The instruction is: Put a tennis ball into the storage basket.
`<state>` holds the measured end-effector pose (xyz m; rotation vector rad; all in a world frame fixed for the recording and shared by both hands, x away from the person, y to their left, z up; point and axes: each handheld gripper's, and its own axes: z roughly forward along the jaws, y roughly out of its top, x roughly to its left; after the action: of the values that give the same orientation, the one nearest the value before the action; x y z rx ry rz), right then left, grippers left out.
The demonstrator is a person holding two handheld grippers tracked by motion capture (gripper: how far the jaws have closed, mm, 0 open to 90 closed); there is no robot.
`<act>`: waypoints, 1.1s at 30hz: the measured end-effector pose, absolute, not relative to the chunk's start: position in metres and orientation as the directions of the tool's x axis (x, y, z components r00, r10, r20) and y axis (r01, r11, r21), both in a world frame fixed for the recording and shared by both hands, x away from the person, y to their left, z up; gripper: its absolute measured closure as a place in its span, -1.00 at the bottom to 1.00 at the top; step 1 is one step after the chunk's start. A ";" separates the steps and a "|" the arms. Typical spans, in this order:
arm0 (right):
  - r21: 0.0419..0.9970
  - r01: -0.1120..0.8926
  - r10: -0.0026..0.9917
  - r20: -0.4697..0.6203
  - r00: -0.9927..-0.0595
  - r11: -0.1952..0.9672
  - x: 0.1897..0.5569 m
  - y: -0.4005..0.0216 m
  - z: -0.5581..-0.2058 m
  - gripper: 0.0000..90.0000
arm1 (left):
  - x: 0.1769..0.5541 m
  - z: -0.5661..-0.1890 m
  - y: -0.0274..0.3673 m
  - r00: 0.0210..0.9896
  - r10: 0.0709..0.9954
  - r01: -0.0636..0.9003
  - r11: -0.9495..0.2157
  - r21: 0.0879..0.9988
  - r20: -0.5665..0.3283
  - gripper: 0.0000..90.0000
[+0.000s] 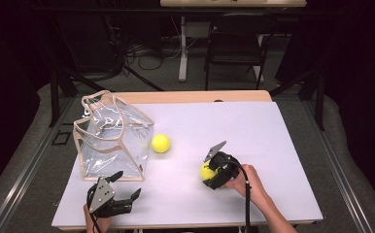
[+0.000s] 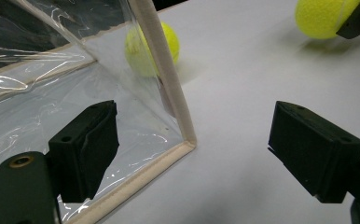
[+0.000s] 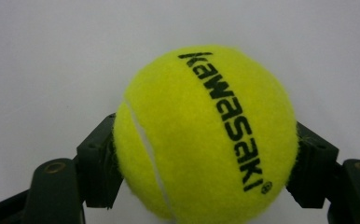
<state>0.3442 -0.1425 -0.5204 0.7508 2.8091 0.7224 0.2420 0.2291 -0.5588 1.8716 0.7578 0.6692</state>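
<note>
Right gripper [image 1: 213, 174]: I see its fingers [image 3: 96, 163] pinching a yellow tennis ball [image 3: 206, 133], one on each side. The ball carries black "kawasaki" lettering running down its face. In the high view this held ball [image 1: 206, 171] sits at the gripper's tip, right of the desk's centre, toward the near edge; whether it rests on the surface or is lifted just off it, I cannot tell. The person's right hand [image 1: 248, 182] wraps the gripper body, cable trailing toward the near edge.

Left gripper [image 1: 126, 186]: fingers [image 2: 87, 147] spread wide, nothing between them. It sits near the front left of the desk [image 1: 253, 131], just in front of the clear bag [image 1: 112, 138]. In the left gripper view, the left finger lies over the bag's transparent side, and the bag's beige-trimmed lower corner [image 2: 187, 140] points into the gap between the fingers.

Clear bag: transparent plastic with beige edging, standing on the left part of the desk, top open, handles up.

Second tennis ball [image 1: 161, 143]: loose on the white surface just beside the bag's right side, well apart from the right gripper. In the left gripper view it shows partly through the bag's clear wall [image 2: 152, 46].
</note>
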 end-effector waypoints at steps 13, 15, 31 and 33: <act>0.504 0.418 0.493 -0.018 -0.870 0.756 0.345 -0.138 -0.514 -0.43 | 0.241 -0.558 0.230 0.653 0.748 0.208 -0.330 0.921 0.120 -0.65; 0.504 0.422 0.498 -0.017 -0.867 0.753 0.345 -0.136 -0.513 -0.43 | 0.241 -0.558 0.230 0.653 0.748 0.208 -0.327 0.922 0.118 -0.65; 0.527 0.407 0.491 -0.023 -0.871 0.746 0.348 -0.130 -0.507 -0.43 | 0.241 -0.558 0.231 0.653 0.747 0.205 -0.329 0.922 0.121 -0.65; 0.531 0.398 0.484 -0.026 -0.875 0.748 0.349 -0.129 -0.506 -0.43 | 0.241 -0.558 0.231 0.654 0.747 0.205 -0.329 0.922 0.121 -0.65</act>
<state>0.3489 -0.1288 -0.5059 0.7072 2.7838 0.7913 0.2409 0.2310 -0.5581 1.8629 0.7543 0.6734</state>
